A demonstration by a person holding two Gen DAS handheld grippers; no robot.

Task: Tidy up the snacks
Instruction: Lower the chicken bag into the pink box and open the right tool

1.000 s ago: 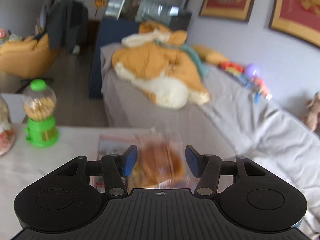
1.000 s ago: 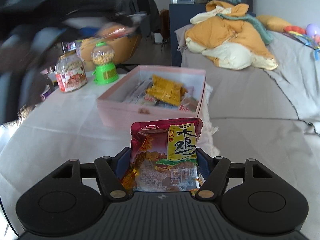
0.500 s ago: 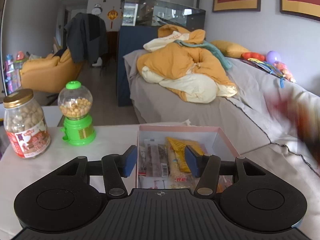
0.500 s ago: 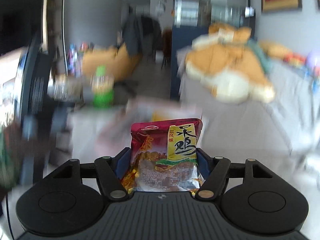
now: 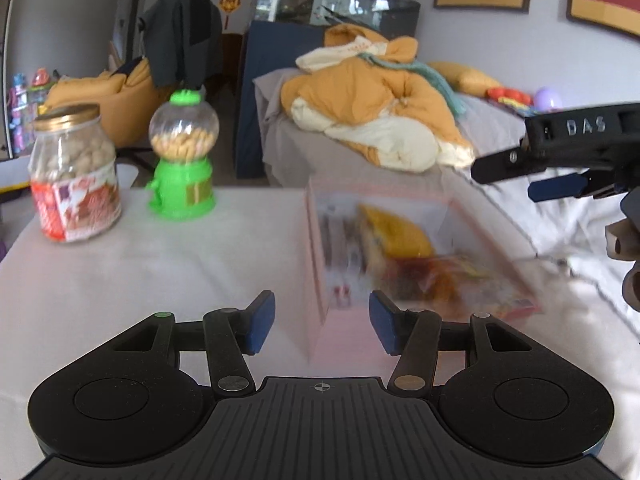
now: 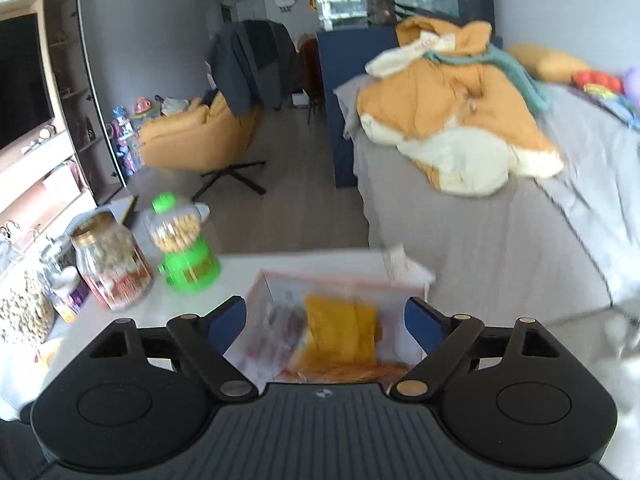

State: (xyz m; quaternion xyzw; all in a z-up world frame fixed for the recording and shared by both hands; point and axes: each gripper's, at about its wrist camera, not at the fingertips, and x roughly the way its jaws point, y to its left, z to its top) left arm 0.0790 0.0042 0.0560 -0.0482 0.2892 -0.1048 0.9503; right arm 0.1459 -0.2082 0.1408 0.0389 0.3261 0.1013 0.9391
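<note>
- The pale pink cardboard box (image 5: pixel 316 264), mid-frame in both views, is smeared by motion blur; its packets are hard to read, apart from a crinkly yellow foil packet (image 6: pixel 340 330).
- A glossy red snack bag (image 5: pixel 452 280) lies blurred at the box's lower right.
- The left gripper (image 5: pixel 322 322) is parted and holds nothing.
- The right gripper (image 6: pixel 326 322) has just been opening, with nothing between its pads; it is cut off at the left view's right edge.
</note>
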